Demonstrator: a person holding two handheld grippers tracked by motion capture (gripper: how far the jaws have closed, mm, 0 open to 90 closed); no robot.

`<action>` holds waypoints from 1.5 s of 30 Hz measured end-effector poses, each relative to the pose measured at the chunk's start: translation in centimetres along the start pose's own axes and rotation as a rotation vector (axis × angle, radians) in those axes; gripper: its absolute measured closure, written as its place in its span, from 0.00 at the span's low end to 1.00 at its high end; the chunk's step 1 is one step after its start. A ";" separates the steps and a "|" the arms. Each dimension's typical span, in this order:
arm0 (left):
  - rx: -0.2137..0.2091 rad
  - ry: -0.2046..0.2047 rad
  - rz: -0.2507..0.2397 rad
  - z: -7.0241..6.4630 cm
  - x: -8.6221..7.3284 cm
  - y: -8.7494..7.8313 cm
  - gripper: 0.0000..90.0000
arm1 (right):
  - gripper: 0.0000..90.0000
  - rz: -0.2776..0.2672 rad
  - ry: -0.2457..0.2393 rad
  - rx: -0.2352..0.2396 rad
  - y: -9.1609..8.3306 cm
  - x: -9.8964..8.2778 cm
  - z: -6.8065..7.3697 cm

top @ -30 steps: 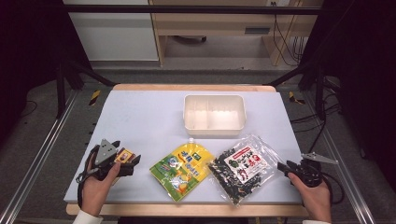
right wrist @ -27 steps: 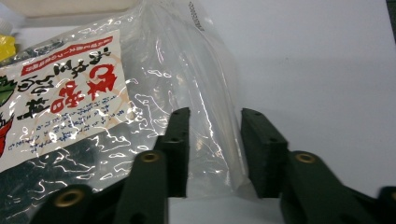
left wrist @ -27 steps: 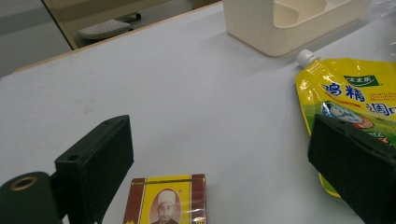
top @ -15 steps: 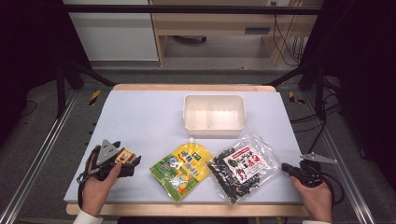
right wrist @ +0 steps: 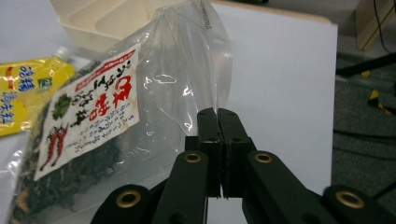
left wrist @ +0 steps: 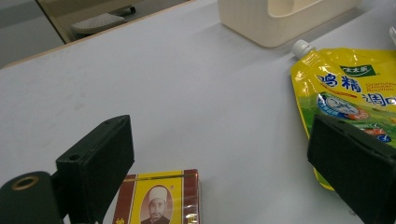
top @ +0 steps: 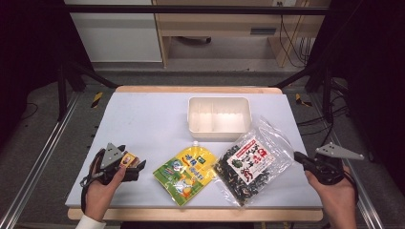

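A clear bag of dark dried spices with a red and white label [top: 248, 162] [right wrist: 93, 107] lies at the front right of the table. My right gripper [top: 297, 155] [right wrist: 218, 114] is shut on the bag's clear right edge, and that side is lifted off the table. A yellow spouted pouch [top: 186, 172] [left wrist: 350, 88] lies flat at the front middle. At the front left, my left gripper [top: 136, 167] [left wrist: 222, 135] rests open. A small yellow and red box [top: 128, 159] [left wrist: 159, 200] lies between its jaws, close to the left one.
A cream two-compartment container [top: 218, 117] [left wrist: 280, 18] [right wrist: 93, 14] stands at the middle back of the white table [top: 143, 119]. Black frame rails run along both sides, with cables on the floor to the right.
The right hand has risen, and the clear bag's right side has come up with it. The left hand has not moved.
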State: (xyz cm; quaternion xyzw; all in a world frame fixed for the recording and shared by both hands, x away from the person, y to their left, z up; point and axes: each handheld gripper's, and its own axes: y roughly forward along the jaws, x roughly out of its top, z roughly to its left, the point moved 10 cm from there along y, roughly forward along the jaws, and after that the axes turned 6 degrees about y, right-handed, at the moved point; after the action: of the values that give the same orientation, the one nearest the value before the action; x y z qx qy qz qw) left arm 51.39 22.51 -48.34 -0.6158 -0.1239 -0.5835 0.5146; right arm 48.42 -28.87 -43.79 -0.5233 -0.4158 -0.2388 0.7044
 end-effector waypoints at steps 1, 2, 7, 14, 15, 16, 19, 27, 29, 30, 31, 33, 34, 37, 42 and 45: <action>-0.002 0.002 0.002 0.0 0.0 0.0 0.08 | 0.99 -0.009 -0.015 0.006 -0.3 0.8 0.2; -0.006 0.001 0.005 -0.1 -0.2 0.0 0.08 | 0.99 -0.014 -0.033 0.010 -0.6 1.6 0.5; -0.019 -0.001 0.008 -0.2 -0.3 -0.1 0.08 | 0.99 -0.026 -0.120 0.028 -1.5 4.9 1.8; -0.087 -0.011 0.002 -1.3 0.5 -0.3 0.12 | 0.99 -0.010 -0.282 0.044 -3.3 10.4 4.0; -0.094 -0.007 -0.004 -1.5 0.9 -0.4 0.12 | 0.99 -0.003 -0.306 0.042 -3.5 10.8 4.3; -0.094 -0.007 -0.004 -1.5 0.9 -0.4 0.13 | 0.99 0.004 -0.333 0.034 -3.7 11.1 4.6; -0.133 0.021 0.002 -2.3 2.0 -0.3 0.13 | 0.99 0.012 -0.366 0.041 -4.0 11.9 5.3; -0.170 0.126 0.000 -4.4 6.3 -0.6 0.14 | 0.99 0.049 -0.481 0.071 -5.1 13.3 7.8; -0.187 0.144 -0.010 -4.7 7.6 -0.8 0.15 | 0.99 0.056 -0.502 0.079 -5.4 13.5 8.2; -0.195 0.152 -0.013 -4.9 8.3 -0.8 0.15 | 0.99 0.059 -0.511 0.084 -5.5 13.6 8.4; -0.195 0.152 -0.013 -4.9 8.3 -0.8 0.15 | 0.99 0.062 -0.519 0.090 -5.6 13.6 8.6; -0.217 0.192 -0.021 -5.5 10.0 -0.8 0.16 | 0.99 0.073 -0.530 0.097 -5.7 13.6 8.9; -0.217 0.192 -0.021 -5.5 10.0 -0.8 0.16 | 0.99 0.078 -0.535 0.102 -5.7 13.6 9.0; -0.239 0.233 -0.026 -6.1 11.5 -0.6 0.16 | 0.99 0.084 -0.545 0.122 -5.4 13.7 9.6; -0.272 0.272 -0.022 -7.1 13.4 0.2 0.17 | 0.99 0.093 -0.576 0.137 -4.8 14.1 10.4; -0.274 0.301 -0.023 -7.4 14.4 0.5 0.18 | 0.99 0.098 -0.588 0.144 -4.7 14.2 10.7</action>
State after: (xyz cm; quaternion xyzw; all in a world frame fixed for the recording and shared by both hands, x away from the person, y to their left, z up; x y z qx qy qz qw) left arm 51.57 10.03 -37.96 -0.5846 0.0277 -0.6862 0.4320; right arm 48.83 -19.04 -28.26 -0.5380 -0.5921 -0.0126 0.5998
